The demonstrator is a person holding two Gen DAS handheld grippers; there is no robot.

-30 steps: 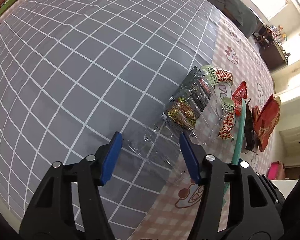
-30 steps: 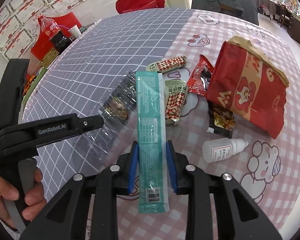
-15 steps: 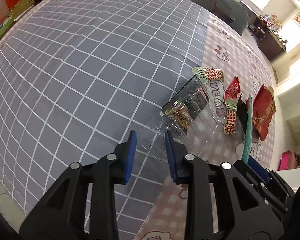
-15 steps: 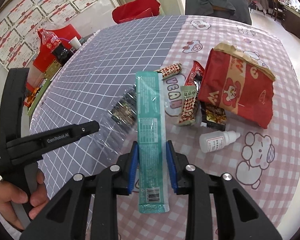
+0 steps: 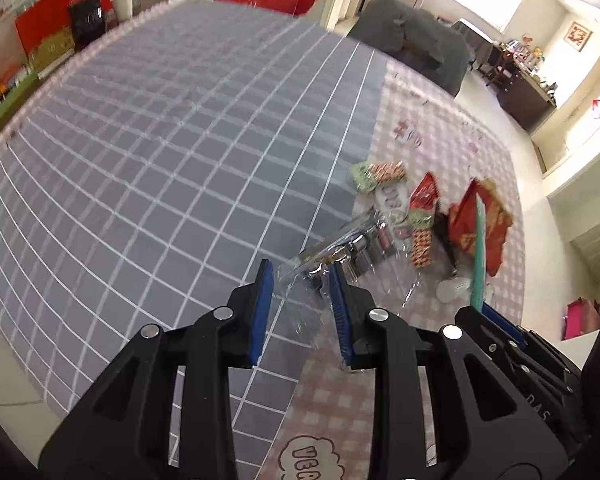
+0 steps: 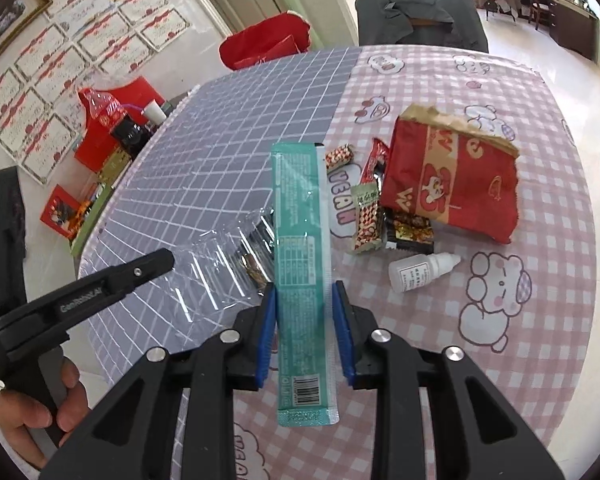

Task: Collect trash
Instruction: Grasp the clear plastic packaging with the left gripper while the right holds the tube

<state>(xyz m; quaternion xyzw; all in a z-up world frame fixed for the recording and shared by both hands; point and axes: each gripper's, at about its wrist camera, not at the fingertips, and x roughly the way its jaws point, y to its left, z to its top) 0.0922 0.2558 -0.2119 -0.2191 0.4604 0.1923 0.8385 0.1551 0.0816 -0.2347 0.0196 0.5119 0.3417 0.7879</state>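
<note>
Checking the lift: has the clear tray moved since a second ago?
Yes. The clear tray has risen off the tablecloth toward the camera, in the left gripper.

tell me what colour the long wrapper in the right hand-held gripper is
Teal green wrapper, clearest in the right wrist view.

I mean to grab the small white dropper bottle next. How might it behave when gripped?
The dropper bottle lies on its side; being round, it may roll if nudged. It looks like smooth plastic, so possibly slippery. It seems small and light, resting apart from the red bag.

clear wrapper (image 5: pixel 340 248) blurred, red bag (image 5: pixel 466 222) part-hidden
</note>
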